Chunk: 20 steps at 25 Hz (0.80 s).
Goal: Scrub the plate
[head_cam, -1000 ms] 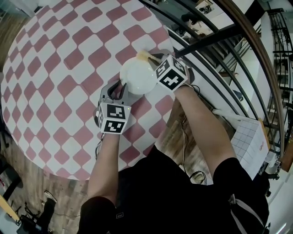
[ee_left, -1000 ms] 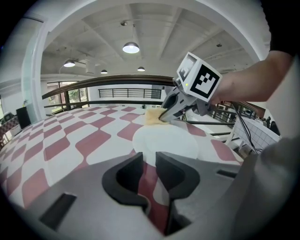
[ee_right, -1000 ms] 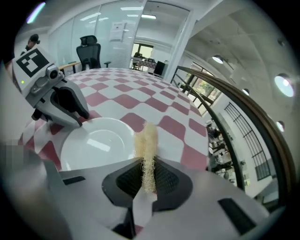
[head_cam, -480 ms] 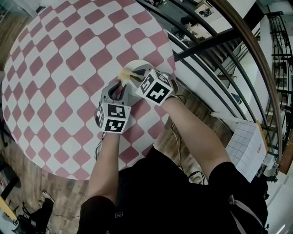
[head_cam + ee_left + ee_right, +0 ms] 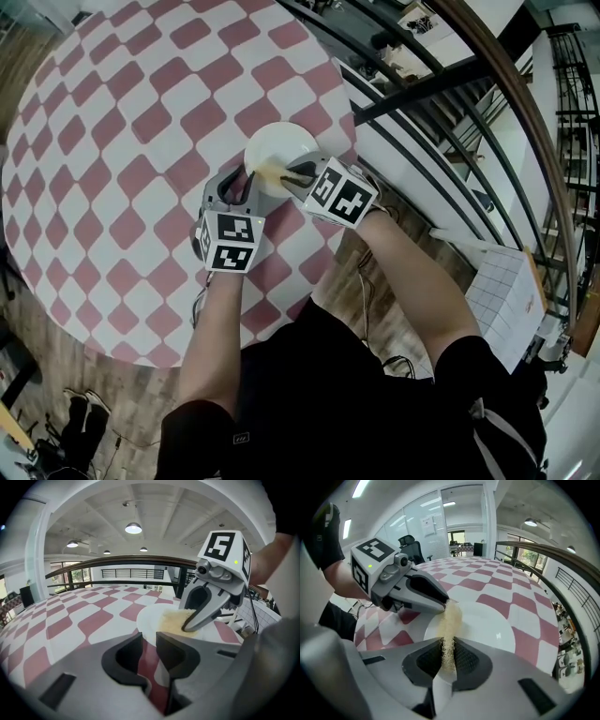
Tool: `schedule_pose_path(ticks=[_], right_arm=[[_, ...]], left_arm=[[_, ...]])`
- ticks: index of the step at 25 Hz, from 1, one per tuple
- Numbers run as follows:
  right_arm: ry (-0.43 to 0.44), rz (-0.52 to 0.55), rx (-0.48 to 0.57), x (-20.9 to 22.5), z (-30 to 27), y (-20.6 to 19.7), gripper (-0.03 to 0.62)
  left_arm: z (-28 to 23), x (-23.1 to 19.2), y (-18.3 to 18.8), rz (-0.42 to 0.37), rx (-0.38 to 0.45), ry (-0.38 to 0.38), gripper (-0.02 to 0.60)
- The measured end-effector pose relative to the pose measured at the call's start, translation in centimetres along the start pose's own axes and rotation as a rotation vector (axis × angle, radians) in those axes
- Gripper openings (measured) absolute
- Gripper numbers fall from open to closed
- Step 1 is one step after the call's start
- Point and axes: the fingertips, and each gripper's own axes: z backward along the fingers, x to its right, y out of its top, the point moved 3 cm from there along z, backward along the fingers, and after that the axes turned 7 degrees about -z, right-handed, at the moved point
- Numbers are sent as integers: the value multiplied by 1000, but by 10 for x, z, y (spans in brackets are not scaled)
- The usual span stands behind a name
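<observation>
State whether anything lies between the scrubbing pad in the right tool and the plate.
Nothing visible does: the scrubbing pad, clamped in the right tool, touches the plate; the left tool grips its rim.

1 plate [image 5: 279, 145], 1 scrubber [image 5: 271, 173], 2 tools [image 5: 247, 176] [image 5: 289, 176], 1 table [image 5: 112, 141].

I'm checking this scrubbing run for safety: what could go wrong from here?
The plate sits close to the edge of the table, so a hard stroke could push it off. The left tongs seem to pinch only its rim, so it might slip. The pad could work loose from the right tongs.
</observation>
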Motion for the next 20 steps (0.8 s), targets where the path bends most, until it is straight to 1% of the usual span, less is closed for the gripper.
schedule_pose_path(ticks=[6,9,11,14,15,17,18,19,20], right_arm=[[-65,66,-65,11,18,-20,43],[-129,54,-74,29,32,-33,43],[-187,35,-70,44,38,-36,43],[-291,62,-84,58,38,-31,43],[-332,78,-94,62,37,-29,41],[-442,94,-110,77,38,-25,43],[-498,90,-104,87,42,-24,43],[-530,77,-80,92,46,-21,43],[-524,64,-37,91,50,-15,43]], left_arm=[[0,-3,0,6,1,6,94],[0,0,1,5,2,5,94],[0,-1,1,5,2,6,94],[0,-2,0,4,0,8,94],[0,-2,0,4,0,9,94],[-1,-2,0,8,-2,5,94],[-2,-1,-1,11,-5,2,94],[-2,-1,-1,13,-10,-1,94],[-1,0,-1,14,-16,-5,92]])
